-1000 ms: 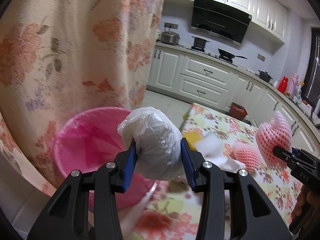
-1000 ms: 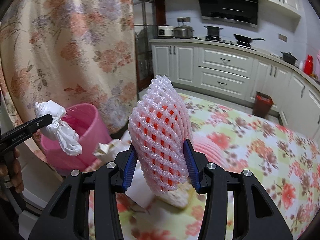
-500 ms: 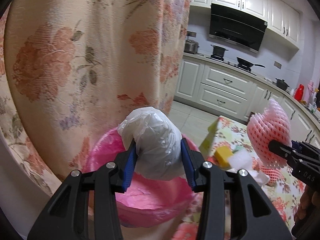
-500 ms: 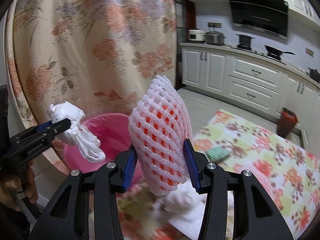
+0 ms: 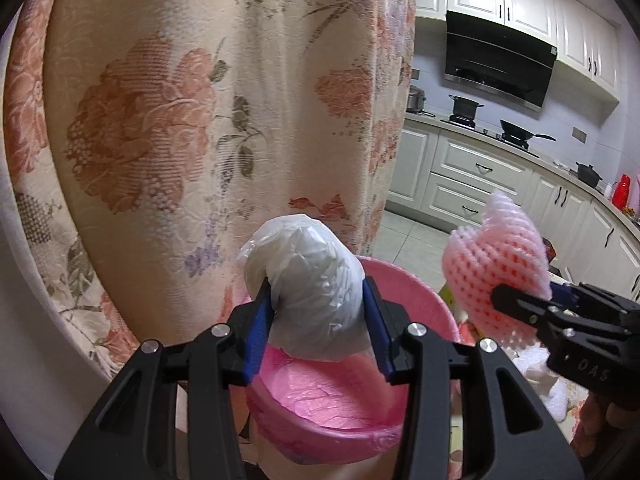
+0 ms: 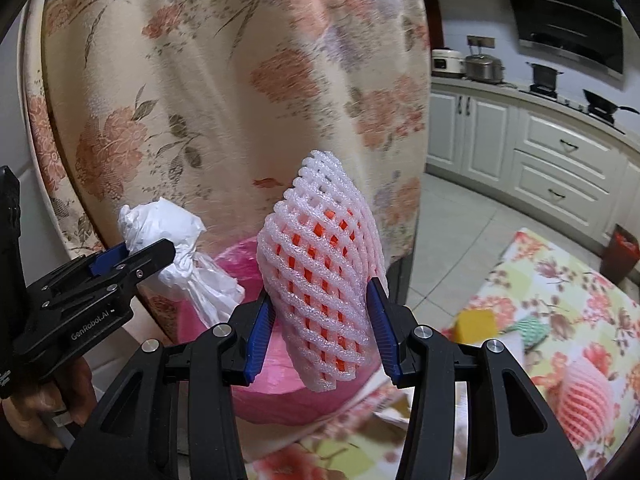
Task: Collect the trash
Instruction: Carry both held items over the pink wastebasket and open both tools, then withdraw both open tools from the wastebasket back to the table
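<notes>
A crumpled white plastic bag (image 5: 304, 268) sits between the blue pads of my left gripper (image 5: 316, 296), right above the pink bin (image 5: 420, 296). Those jaws are opening, and the pads still touch the bag. My right gripper (image 6: 320, 308) is shut on a white-and-orange foam fruit net (image 6: 320, 256), held upright over the near rim of the pink bin (image 6: 236, 254). In the right wrist view, the left gripper (image 6: 148, 254) and its bag (image 6: 164, 220) hang to the left of the net. In the left wrist view, the right gripper (image 5: 516, 304) and net (image 5: 496, 260) hover at the bin's right.
A floral curtain (image 5: 200, 120) hangs close behind the bin. To the right a table with a flowered cloth (image 6: 580, 312) carries a yellow sponge (image 6: 476, 322), a green net (image 6: 530, 326) and another pink foam net (image 6: 580, 400). Kitchen cabinets (image 6: 560, 148) line the back.
Both grippers have swung left from the table toward the pink bin with their loads. The bag now hangs over the bin's opening and the foam net is at its rim.
</notes>
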A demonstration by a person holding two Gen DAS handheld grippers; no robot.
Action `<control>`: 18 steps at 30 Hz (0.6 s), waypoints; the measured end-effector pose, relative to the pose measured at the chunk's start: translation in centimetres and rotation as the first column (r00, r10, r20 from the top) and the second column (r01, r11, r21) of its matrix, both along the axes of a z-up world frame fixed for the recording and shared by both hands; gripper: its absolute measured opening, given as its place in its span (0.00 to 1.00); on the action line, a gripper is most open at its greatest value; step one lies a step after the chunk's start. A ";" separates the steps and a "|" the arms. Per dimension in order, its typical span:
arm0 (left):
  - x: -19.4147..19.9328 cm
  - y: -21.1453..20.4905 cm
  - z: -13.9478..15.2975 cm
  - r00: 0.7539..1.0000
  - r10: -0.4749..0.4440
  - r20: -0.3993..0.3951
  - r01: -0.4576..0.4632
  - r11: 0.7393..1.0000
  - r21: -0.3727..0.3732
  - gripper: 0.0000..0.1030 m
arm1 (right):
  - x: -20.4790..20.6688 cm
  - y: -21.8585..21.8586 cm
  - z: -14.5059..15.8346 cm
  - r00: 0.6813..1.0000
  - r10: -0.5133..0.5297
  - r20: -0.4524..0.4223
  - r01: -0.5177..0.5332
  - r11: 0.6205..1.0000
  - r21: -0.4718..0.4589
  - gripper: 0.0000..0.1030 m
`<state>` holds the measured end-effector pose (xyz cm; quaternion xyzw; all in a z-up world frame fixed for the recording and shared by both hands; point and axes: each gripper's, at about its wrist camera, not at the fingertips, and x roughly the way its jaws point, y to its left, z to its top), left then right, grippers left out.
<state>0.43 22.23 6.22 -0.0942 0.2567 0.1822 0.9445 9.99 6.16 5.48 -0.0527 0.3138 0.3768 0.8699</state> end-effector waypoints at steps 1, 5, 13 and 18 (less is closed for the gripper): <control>-0.1 0.2 0.0 1.000 0.001 -0.002 -0.001 1.000 0.000 0.42 | 0.0 0.4 -0.2 1.000 0.008 -0.005 -0.008 1.000 -0.001 0.44; -0.4 0.4 -0.2 1.000 0.001 -0.007 -0.001 1.000 -0.002 0.43 | 0.1 1.8 -0.8 0.999 0.039 -0.022 -0.039 0.999 0.000 0.50; -0.3 1.1 -0.7 1.000 0.006 -0.007 -0.006 0.999 -0.038 0.64 | 0.4 2.1 -1.9 0.998 0.042 -0.038 -0.042 0.999 -0.002 0.62; -0.5 0.9 -0.6 1.000 -0.002 -0.004 0.001 0.999 -0.053 0.64 | 0.4 0.7 -1.9 1.000 0.004 -0.017 -0.005 1.000 -0.006 0.68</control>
